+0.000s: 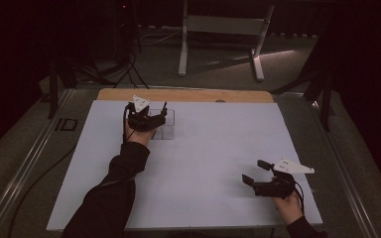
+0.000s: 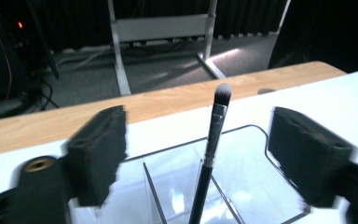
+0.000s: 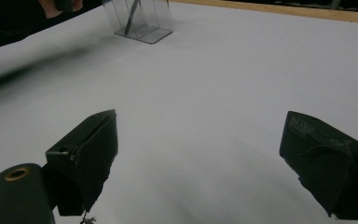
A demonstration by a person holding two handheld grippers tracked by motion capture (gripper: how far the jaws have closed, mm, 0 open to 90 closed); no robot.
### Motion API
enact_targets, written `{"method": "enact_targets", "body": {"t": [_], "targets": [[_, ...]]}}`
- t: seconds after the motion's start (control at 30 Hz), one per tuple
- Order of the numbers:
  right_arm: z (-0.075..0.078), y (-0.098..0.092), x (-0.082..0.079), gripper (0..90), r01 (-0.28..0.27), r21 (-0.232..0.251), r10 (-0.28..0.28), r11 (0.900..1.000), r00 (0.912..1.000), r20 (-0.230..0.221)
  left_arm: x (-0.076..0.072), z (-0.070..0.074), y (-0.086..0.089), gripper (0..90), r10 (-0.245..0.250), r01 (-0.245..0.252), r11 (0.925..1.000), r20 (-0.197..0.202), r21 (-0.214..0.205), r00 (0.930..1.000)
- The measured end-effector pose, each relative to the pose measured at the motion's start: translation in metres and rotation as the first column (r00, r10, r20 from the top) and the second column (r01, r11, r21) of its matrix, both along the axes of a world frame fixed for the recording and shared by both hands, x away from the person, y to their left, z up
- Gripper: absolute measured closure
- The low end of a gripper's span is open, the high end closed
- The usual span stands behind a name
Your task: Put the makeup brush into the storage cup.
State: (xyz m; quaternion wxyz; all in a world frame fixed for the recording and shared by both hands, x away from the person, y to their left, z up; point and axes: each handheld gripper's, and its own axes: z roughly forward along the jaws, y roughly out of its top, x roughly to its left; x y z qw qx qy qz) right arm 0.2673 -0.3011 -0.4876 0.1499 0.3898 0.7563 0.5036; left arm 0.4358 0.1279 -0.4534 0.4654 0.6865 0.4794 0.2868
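High view: one clear organizer [image 1: 162,124] at the bench's [image 1: 218,148] eleven o'clock, left gripper [image 1: 151,113] over it; right gripper [image 1: 256,172] at five o'clock. Left gripper view: one makeup brush [image 2: 210,149] upright in a compartment, fingers [image 2: 98,154] wide, clear of it. Right gripper view: fingers [image 3: 88,158] wide, holding nothing

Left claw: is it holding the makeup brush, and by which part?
Nothing is held. The left claw stands open around the makeup brush, which stands in the clear organizer.
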Motion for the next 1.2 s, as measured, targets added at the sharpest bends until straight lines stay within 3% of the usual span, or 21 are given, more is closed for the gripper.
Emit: {"method": "enact_targets", "body": {"t": [0.2, 0.3, 0.33, 0.5, 0.7, 0.87, 0.93, 1.13, 1.2], "targets": [[0.000, 0.000, 0.000, 11.4, 0.003, 0.000, -0.003, 1.0000, 1.0000, 0.001, -0.001, 0.005, 0.000, 7.5, -0.014, 0.014, 0.9998, -0.047, 0.012, 0.9988], [0.000, 0.000, 0.000, 11.4, 0.004, 0.001, -0.004, 1.0000, 1.0000, 0.001, -0.003, 0.010, 0.001, 3.7, -0.034, 0.034, 0.9994, -0.072, -0.004, 0.9968], [0.000, 0.000, 0.000, 11.4, 0.004, 0.000, -0.004, 1.0000, 1.0000, 0.001, -0.005, 0.012, 0.002, 2.1, -0.061, 0.059, 0.9979, -0.077, -0.026, 0.9952], [0.001, -0.001, 0.000, 11.4, 0.005, 0.003, -0.005, 1.0000, 1.0000, 0.002, -0.013, 0.024, 0.004, 0.7, -0.100, 0.098, 0.9948, -0.063, -0.028, 0.9930], [0.001, -0.001, 0.000, 11.4, 0.008, 0.003, -0.008, 1.0000, 1.0000, 0.006, -0.020, 0.032, 0.004, 0.7, -0.187, 0.184, 0.9821, -0.083, -0.043, 0.9789], [0.001, 0.000, 0.001, 11.4, -0.006, -0.006, 0.006, 1.0000, 0.9999, 0.009, -0.025, 0.036, 0.004, 0.8, -0.227, 0.226, 0.9739, -0.109, -0.022, 0.9678], [0.000, 0.000, 0.001, 11.4, -0.006, -0.004, 0.006, 1.0000, 0.9999, 0.009, -0.027, 0.039, 0.005, 0.8, -0.243, 0.240, 0.9701, -0.117, -0.034, 0.9631], [0.001, -0.001, 0.001, 11.4, -0.009, -0.011, 0.009, 0.9999, 0.9998, 0.015, -0.038, 0.046, 0.010, 0.8, -0.290, 0.289, 0.9570, -0.098, -0.016, 0.9521], [0.001, 0.000, 0.001, 11.4, -0.014, -0.014, 0.014, 0.9998, 0.9998, 0.013, -0.042, 0.047, 0.014, 0.8, -0.312, 0.313, 0.9496, -0.104, 0.000, 0.9444]]}}
